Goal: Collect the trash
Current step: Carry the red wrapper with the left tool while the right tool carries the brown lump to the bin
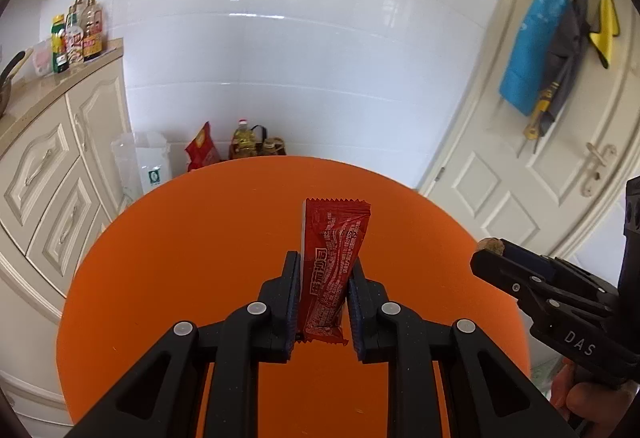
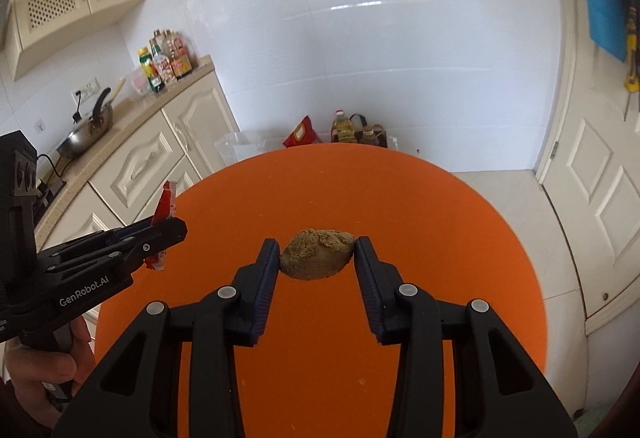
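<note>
Between my left gripper (image 1: 324, 302) fingers sits a red wrapper (image 1: 334, 266), squeezed tight, its long side pointing to 12 o'clock over the orange table (image 1: 160, 258), and in the right view my right gripper (image 2: 316, 270) pinches a brown lump (image 2: 316, 255) lying 9-to-3, with no bin showing.

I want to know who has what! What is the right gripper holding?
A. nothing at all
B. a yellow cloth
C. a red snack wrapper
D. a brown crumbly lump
D: the right gripper has its pads pressed on both sides of a brown crumbly lump above the orange table; the red wrapper sits in the left gripper.
</note>
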`<control>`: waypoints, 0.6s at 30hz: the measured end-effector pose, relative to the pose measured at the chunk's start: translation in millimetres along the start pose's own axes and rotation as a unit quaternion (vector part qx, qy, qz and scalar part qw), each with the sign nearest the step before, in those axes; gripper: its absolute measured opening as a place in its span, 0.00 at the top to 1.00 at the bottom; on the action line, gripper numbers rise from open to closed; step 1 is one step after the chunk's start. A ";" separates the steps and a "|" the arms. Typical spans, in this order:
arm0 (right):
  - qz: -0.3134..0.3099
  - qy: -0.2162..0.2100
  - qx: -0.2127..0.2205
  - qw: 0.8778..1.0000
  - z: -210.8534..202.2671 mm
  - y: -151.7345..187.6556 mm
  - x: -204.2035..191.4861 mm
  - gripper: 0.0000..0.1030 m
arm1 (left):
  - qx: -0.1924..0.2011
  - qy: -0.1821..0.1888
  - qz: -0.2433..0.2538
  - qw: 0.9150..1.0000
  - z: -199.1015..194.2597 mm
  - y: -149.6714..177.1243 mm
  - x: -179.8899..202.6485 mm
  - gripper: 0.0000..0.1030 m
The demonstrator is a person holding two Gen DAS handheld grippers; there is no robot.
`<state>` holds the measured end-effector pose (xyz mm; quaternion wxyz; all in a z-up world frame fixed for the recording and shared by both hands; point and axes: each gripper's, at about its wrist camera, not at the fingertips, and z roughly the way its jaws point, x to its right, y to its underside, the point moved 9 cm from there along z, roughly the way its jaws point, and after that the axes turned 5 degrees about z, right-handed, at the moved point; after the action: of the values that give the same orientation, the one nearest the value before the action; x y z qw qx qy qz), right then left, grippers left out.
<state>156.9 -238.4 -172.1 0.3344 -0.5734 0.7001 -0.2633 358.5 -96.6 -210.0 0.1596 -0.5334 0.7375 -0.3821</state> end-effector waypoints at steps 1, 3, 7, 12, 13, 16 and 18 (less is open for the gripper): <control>0.005 0.001 0.004 1.000 -10.0 2.5 5.4 0.62 | 0.002 0.004 0.005 1.000 -5.9 3.3 8.2 0.83; 0.011 0.004 0.014 1.000 -27.8 5.5 14.5 0.62 | 0.006 0.012 0.015 1.000 -37.2 22.3 33.9 0.83; 0.020 0.013 0.034 0.999 -63.5 11.7 31.8 0.62 | 0.015 0.027 0.039 0.999 -83.0 50.3 73.4 0.83; 0.036 0.032 0.062 0.997 -108.9 18.9 63.4 0.62 | 0.025 0.056 0.070 0.996 -120.5 71.5 121.3 0.83; 0.040 0.036 0.066 0.996 -116.0 20.4 70.6 0.62 | 0.027 0.062 0.077 0.995 -123.9 73.0 129.3 0.83; 0.056 0.057 0.082 0.993 -144.7 28.0 98.5 0.62 | 0.030 0.084 0.097 0.991 -129.6 77.5 156.3 0.83; 0.070 0.071 0.090 0.991 -163.6 33.6 118.8 0.62 | 0.029 0.100 0.112 0.988 -131.6 79.2 175.0 0.83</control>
<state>-4.3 -350.2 -112.8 0.3514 -0.4703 0.7340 -0.3415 154.8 -192.8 -151.5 0.1425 -0.4018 0.7933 -0.4347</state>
